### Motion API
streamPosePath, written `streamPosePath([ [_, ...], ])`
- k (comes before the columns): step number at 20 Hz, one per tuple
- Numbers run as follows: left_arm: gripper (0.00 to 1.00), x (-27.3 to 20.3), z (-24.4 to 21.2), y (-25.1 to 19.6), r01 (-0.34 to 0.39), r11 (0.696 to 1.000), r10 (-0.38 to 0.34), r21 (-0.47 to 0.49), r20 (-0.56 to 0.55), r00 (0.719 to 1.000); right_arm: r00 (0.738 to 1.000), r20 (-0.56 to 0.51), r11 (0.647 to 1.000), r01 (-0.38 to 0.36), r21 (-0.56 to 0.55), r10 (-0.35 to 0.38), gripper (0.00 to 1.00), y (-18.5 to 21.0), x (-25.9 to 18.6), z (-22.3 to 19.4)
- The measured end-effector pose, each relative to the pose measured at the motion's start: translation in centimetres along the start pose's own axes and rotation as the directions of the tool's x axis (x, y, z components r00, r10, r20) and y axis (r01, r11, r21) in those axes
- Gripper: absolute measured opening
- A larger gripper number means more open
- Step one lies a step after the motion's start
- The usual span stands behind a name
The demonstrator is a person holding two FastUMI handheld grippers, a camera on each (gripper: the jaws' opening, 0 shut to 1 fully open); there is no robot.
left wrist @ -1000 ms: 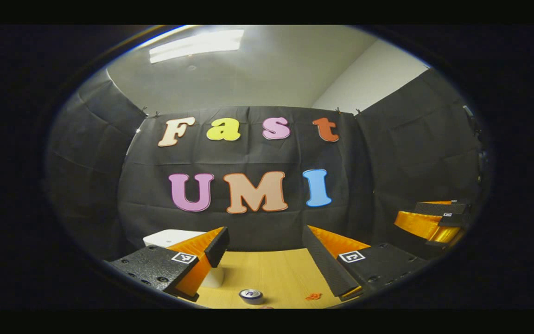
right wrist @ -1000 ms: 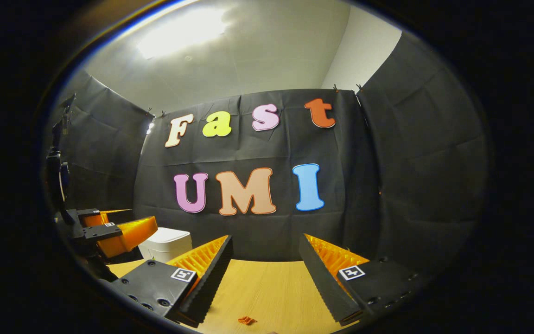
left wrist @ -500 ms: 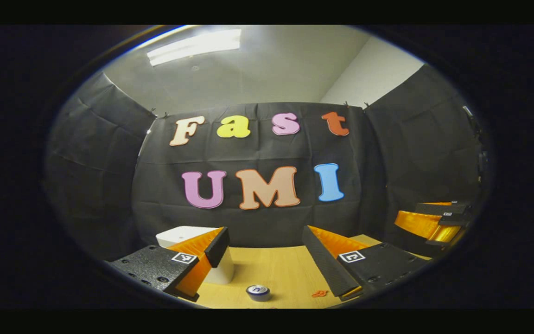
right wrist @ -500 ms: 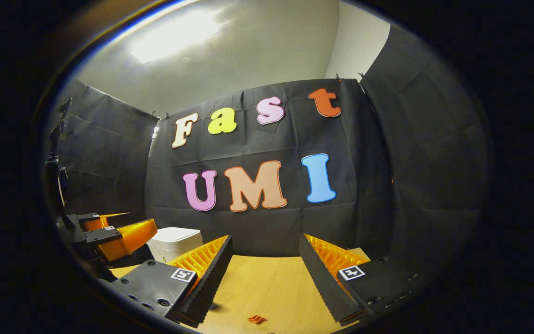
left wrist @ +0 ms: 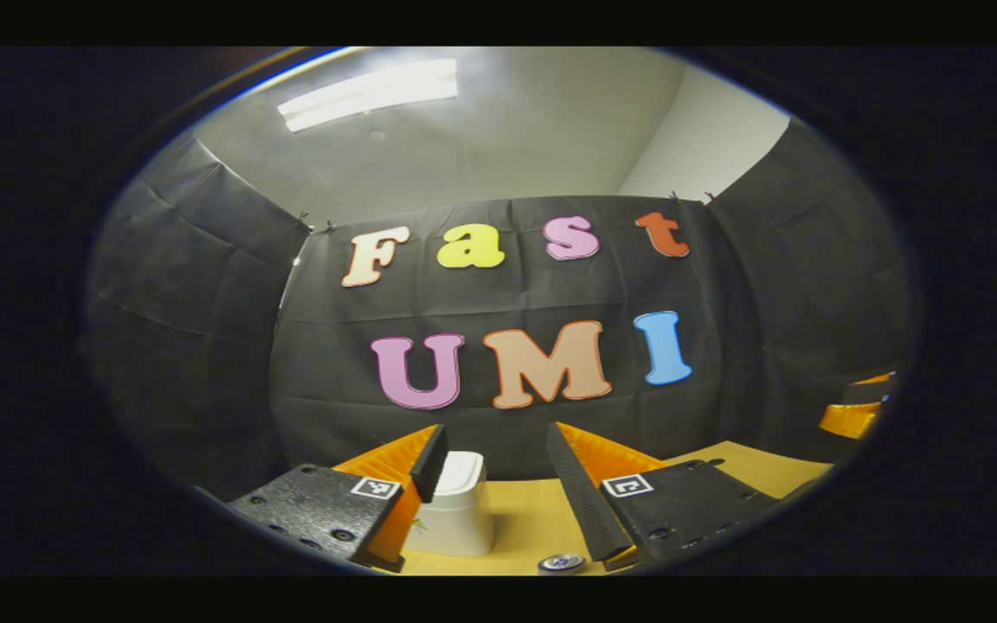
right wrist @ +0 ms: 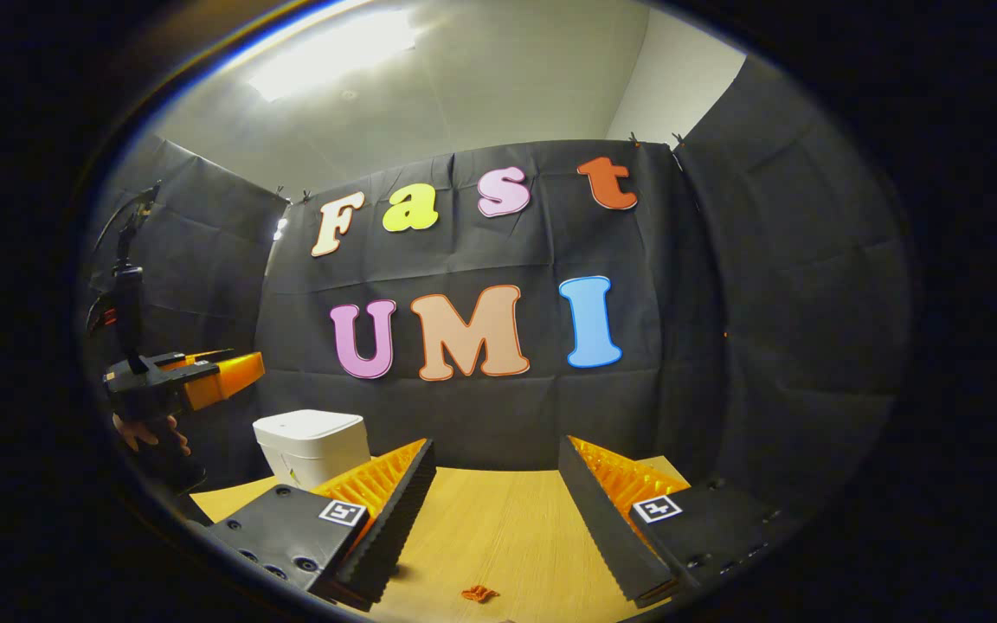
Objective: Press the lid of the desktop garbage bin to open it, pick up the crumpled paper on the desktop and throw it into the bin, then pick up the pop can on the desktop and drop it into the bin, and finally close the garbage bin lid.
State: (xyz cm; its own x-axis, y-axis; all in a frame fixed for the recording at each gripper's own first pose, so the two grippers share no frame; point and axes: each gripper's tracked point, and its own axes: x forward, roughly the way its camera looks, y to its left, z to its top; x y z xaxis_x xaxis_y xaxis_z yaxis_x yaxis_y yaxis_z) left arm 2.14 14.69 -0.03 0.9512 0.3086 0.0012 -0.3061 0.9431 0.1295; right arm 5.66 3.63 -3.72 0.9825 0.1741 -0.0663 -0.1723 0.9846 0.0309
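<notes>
In the left gripper view the left tool [left wrist: 492, 476] is held above the wooden counter [left wrist: 524, 519], fingers spread wide with nothing between them. The white desktop garbage bin [left wrist: 457, 516] stands on the counter straight ahead between the fingers, lid closed. The pop can [left wrist: 561, 563] stands upright nearer, at the lower edge. In the right gripper view the right tool [right wrist: 495, 502] is also wide and empty; a small orange scrap [right wrist: 479, 594] lies on the counter below it, with the bin off to the left
</notes>
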Motion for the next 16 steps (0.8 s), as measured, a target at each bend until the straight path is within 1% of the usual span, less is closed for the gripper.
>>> streamPosePath([
  [1,0.69,1.1,-0.6,1.3,-0.005,1.0,0.004,-0.015,-0.012,1.0,1.0,-0.006,1.0,0.023,-0.004,-0.023,0.95,0.3,0.3,-0.2],
  [2,0.69,2.0,-1.3,2.7,-0.009,1.0,0.009,-0.027,-0.019,1.0,0.999,-0.013,0.999,0.043,-0.006,-0.043,0.95,0.6,0.6,-0.3],
  [3,0.58,2.9,-1.9,3.9,-0.013,0.999,0.012,-0.036,-0.024,1.0,0.998,-0.016,0.998,0.061,-0.005,-0.061,0.95,1.1,0.7,-0.4],
  [4,0.58,3.9,-2.8,4.9,-0.008,0.999,0.007,-0.042,-0.035,0.999,0.997,-0.015,0.997,0.075,-0.005,-0.075,0.96,1.7,1.0,-0.4],
  [6,0.45,5.8,-5.2,6.3,0.018,0.998,-0.022,-0.052,-0.08,0.997,0.994,-0.024,0.994,0.103,-0.021,-0.104,0.95,2.9,1.6,-0.5],
  [7,0.32,6.4,-6.4,7.0,0.026,0.998,-0.032,-0.062,-0.103,0.994,0.993,-0.033,0.993,0.116,-0.032,-0.117,0.95,3.4,1.9,-0.8],
  [8,0.24,7.3,-7.7,8.2,0.021,0.997,-0.03,-0.071,-0.124,0.992,0.991,-0.041,0.991,0.126,-0.04,-0.127,0.95,4.0,2.1,-1.0],
  [9,0.08,8.0,-9.0,9.0,0.019,0.996,-0.031,-0.087,-0.145,0.989,0.99,-0.046,0.99,0.133,-0.046,-0.135,0.95,4.7,2.4,-1.1],
  [10,0.05,8.6,-10.3,9.6,0.015,0.994,-0.033,-0.106,-0.166,0.986,0.989,-0.049,0.989,0.14,-0.052,-0.142,0.96,5.4,2.5,-1.1],
  [11,0.0,9.1,-11.9,10.0,0.017,0.991,-0.043,-0.131,-0.196,0.98,0.987,-0.05,0.987,0.148,-0.06,-0.151,0.96,6.1,2.5,-1.2],
  [13,0.0,9.3,-14.8,9.9,0.033,0.982,-0.082,-0.188,-0.261,0.962,0.985,-0.048,0.983,0.161,-0.083,-0.165,0.96,7.1,2.5,-1.3],
  [15,0.0,9.3,-18.0,10.2,0.031,0.979,-0.098,-0.204,-0.329,0.939,0.983,-0.052,0.98,0.169,-0.108,-0.175,0.96,8.1,2.4,-1.6],
  [16,0.0,8.7,-19.3,10.2,0.027,0.98,-0.103,-0.2,-0.382,0.919,0.983,-0.054,0.978,0.17,-0.119,-0.177,0.96,8.5,2.4,-1.7],
])
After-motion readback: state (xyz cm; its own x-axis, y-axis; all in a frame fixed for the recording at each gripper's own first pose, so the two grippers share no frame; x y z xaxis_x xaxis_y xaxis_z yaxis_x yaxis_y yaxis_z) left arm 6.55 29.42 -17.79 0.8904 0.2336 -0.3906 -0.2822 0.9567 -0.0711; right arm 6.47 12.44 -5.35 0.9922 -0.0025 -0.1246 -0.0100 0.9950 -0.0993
